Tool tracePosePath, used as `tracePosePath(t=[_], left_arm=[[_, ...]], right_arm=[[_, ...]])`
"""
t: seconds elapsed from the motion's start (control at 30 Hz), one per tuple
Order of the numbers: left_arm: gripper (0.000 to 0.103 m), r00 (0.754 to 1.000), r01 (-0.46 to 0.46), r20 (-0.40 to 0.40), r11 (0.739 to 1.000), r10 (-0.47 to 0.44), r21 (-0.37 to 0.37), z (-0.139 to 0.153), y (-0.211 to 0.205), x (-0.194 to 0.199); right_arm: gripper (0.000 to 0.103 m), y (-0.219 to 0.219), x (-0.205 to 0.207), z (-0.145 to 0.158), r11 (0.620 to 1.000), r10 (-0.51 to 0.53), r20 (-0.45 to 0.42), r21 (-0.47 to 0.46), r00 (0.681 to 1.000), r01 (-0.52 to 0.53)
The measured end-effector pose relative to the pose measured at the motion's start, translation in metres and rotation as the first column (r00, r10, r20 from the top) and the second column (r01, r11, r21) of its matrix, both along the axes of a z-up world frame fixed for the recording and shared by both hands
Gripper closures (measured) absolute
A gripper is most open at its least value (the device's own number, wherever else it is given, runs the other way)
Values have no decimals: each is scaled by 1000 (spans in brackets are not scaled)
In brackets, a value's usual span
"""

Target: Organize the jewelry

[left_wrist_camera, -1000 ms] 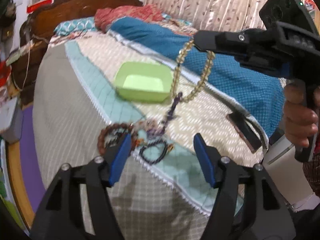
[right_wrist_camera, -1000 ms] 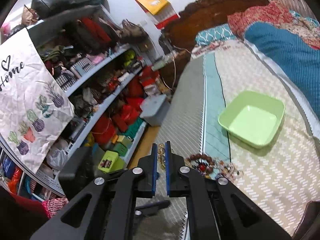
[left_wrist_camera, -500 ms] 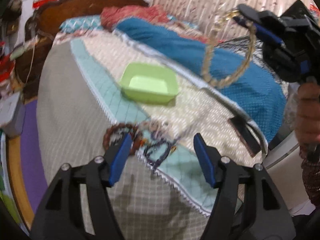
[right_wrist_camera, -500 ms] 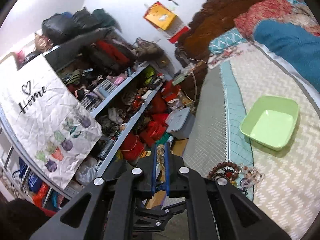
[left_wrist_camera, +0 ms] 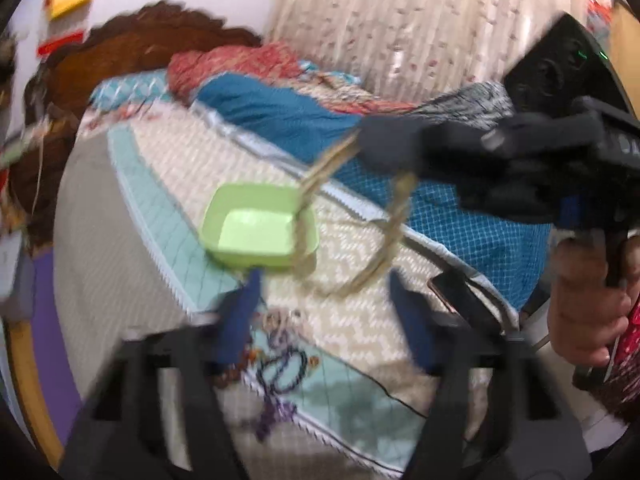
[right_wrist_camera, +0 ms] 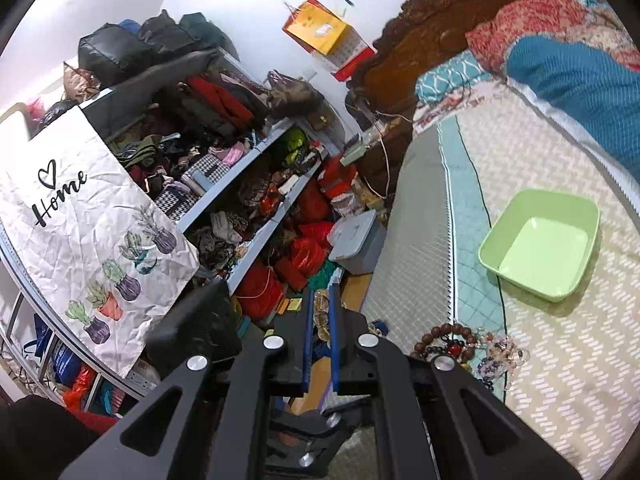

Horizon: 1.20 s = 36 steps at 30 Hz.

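The right gripper (right_wrist_camera: pixel 322 312), fingers pinching a pale-yellow beaded bracelet (left_wrist_camera: pixel 352 216), dangles it near the light-green plastic tray (left_wrist_camera: pixel 260 228) for dropping; the left gripper (left_wrist_camera: pixel 324 312), its fingers just narrowing, holds nothing.

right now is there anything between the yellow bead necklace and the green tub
Nothing visible. The right tongs are shut on the bead necklace, which hangs in the air beside the green tub. The tub is empty, and only bare bedspread lies around it. The other jewelry sits nearer, off to the side.
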<state>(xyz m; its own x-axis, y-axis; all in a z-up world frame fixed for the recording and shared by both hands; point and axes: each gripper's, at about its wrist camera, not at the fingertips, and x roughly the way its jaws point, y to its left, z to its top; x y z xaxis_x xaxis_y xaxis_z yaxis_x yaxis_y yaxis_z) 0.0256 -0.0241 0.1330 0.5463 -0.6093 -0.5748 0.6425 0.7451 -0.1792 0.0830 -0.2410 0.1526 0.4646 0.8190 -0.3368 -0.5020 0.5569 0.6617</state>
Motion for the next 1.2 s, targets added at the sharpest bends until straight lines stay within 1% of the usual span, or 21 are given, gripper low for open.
tracePosePath(t=[0.07, 0.17, 0.3, 0.33, 0.37, 0.4, 0.43, 0.47, 0.5, 0.57, 0.67, 0.7, 0.77, 0.83, 0.87, 0.9, 0.97, 1.07, 1.13, 1.17, 1.2], left_arm=[[95, 999, 29, -28, 1000, -29, 12, -7, -10, 19], [95, 998, 6, -56, 1000, -6, 8, -14, -17, 55], [95, 998, -45, -40, 997, 48, 67, -14, -38, 121], [92, 997, -60, -46, 995, 64, 84, -18, -46, 142], [77, 994, -76, -64, 991, 83, 106, -25, -50, 156], [69, 989, -109, -82, 984, 121, 142, -33, -52, 170], [69, 978, -160, -104, 970, 181, 183, -47, -50, 182], [69, 966, -195, -131, 962, 222, 192, -57, -43, 189], [69, 952, -225, -171, 958, 255, 179, -65, -34, 193], [69, 910, -292, -270, 949, 313, 116, -82, -8, 200], [69, 847, -382, -340, 913, 408, 143, -102, 11, 223], [69, 836, -390, -353, 907, 420, 158, -106, 13, 231], [69, 832, -369, -375, 913, 408, 176, -117, 3, 243], [71, 852, -320, -360, 922, 380, 217, -127, -14, 250], [88, 860, -299, -345, 919, 376, 257, -134, -23, 253], [92, 861, -283, -351, 920, 368, 272, -141, -27, 255], [92, 857, -306, -348, 919, 379, 247, -142, -23, 252], [89, 835, -347, -369, 911, 408, 223, -142, -3, 230], [84, 829, -364, -375, 909, 415, 201, -140, 8, 211], [75, 827, -377, -376, 908, 418, 182, -136, 16, 201], [63, 825, -400, -365, 902, 431, 161, -130, 26, 190]], right_arm=[[103, -8, 12, -8, 1000, -17, -18, 8, 1000, 17], [103, -23, 37, -17, 997, -74, -33, -16, 997, 74], [103, -41, 85, -36, 976, -193, -43, -112, 980, 187], [103, -44, 98, -42, 960, -240, -36, -155, 970, 232], [103, -46, 114, -54, 925, -307, -4, -235, 952, 297], [103, -47, 126, -67, 896, -344, 17, -293, 939, 333], [103, -51, 135, -83, 874, -371, 13, -333, 929, 354], [103, -59, 142, -108, 849, -415, -26, -371, 909, 377], [103, -70, 141, -130, 841, -455, -78, -364, 887, 399], [103, -89, 129, -156, 863, -478, -162, -268, 863, 428], [96, -108, 117, -183, 859, -509, -241, -214, 827, 466], [95, -110, 116, -189, 858, -512, -260, -208, 818, 471], [95, -111, 121, -196, 871, -489, -298, -207, 819, 445], [95, -106, 130, -204, 889, -457, -347, -205, 819, 410], [95, -103, 135, -204, 896, -443, -358, -196, 822, 398], [93, -99, 139, -205, 904, -428, -362, -185, 828, 386], [87, -88, 150, -197, 891, -449, -340, -237, 826, 387], [79, -72, 166, -193, 893, -436, -318, -266, 842, 363], [78, -60, 174, -189, 898, -417, -308, -289, 855, 333], [78, -55, 175, -185, 894, -416, -291, -303, 862, 329], [78, -54, 170, -179, 872, -447, -246, -334, 860, 358]])
